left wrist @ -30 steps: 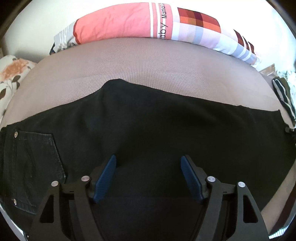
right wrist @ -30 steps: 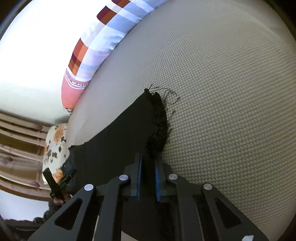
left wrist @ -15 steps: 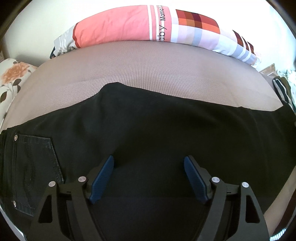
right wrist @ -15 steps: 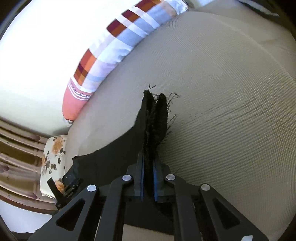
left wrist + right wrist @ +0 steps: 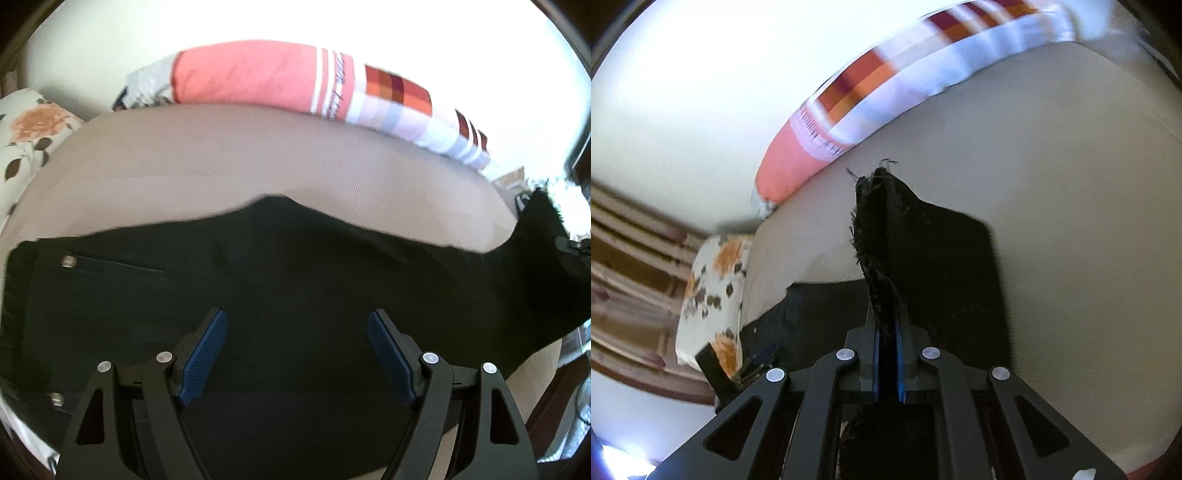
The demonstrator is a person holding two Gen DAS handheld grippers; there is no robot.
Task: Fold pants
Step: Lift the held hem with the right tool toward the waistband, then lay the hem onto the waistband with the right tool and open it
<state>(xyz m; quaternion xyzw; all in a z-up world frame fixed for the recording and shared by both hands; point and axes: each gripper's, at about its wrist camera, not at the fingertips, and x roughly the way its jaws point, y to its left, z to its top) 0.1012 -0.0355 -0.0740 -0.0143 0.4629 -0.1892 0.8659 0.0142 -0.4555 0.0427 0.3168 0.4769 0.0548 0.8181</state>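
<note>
Black pants [image 5: 295, 273] lie flat across a beige mattress [image 5: 229, 162], waistband and riveted pocket at the left. My left gripper [image 5: 297, 334] hovers open above the middle of the pants, nothing between its blue pads. In the right wrist view my right gripper [image 5: 885, 328] is shut on the frayed hem end of the pants leg [image 5: 882, 236], lifted clear of the mattress [image 5: 1071, 184] with the leg draping away below. The raised hem [image 5: 543, 218] shows at the far right of the left wrist view, where the right gripper [image 5: 576, 245] shows only as a dark part at the edge.
A long pink and checked pillow [image 5: 295, 81] lies along the far side by the white wall. A floral cushion [image 5: 33, 129] sits at the left end. The left gripper [image 5: 753, 365] shows at the lower left of the right wrist view. Wooden bed edge at lower right.
The right gripper has lifted the hem end off the mattress and carried it toward the waistband, so the leg now rises and drapes. The left gripper drew back and up a little, jaws still wide.
</note>
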